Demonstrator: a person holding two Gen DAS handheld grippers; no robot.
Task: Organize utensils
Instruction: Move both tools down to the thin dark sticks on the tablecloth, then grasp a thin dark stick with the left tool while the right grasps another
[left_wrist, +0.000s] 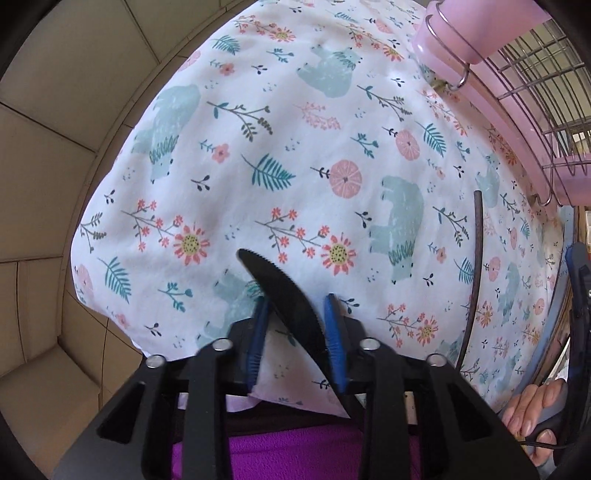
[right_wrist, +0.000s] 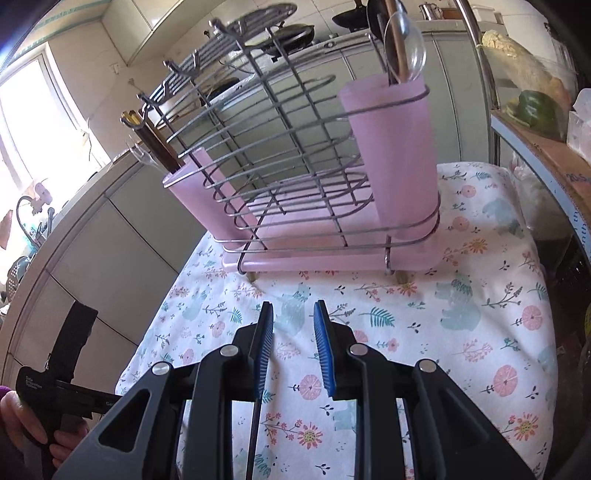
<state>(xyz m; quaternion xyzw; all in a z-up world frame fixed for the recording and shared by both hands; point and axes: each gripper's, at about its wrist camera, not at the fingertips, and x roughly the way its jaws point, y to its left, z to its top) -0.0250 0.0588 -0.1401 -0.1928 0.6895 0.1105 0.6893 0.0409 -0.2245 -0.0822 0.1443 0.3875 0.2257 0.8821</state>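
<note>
The left gripper (left_wrist: 297, 339) is clenched on a black plastic knife with a serrated edge (left_wrist: 284, 295), its blue ribbed pads (left_wrist: 334, 343) pinching the blade partway along, so the tip juts forward and to the left over the floral bear-print tablecloth (left_wrist: 295, 147) while the handle end runs back under the jaws. Thin and light, the knife probably flexes a little and can pivot between the pads, so a hold nearer the handle would likely steady it; the smooth plastic looks slippery, though the ribbing helps. Its edge shows fine teeth up to a rounded tip. To the right on the cloth lies a thin dark brown stick (left_wrist: 476, 258), near the pink-and-wire utensil rack (left_wrist: 517, 74) at the far right. The right gripper (right_wrist: 293, 347) is released, jaws apart and empty, facing that rack, whose pink plastic cups (right_wrist: 391, 147) already hold spoons and chopsticks.
</note>
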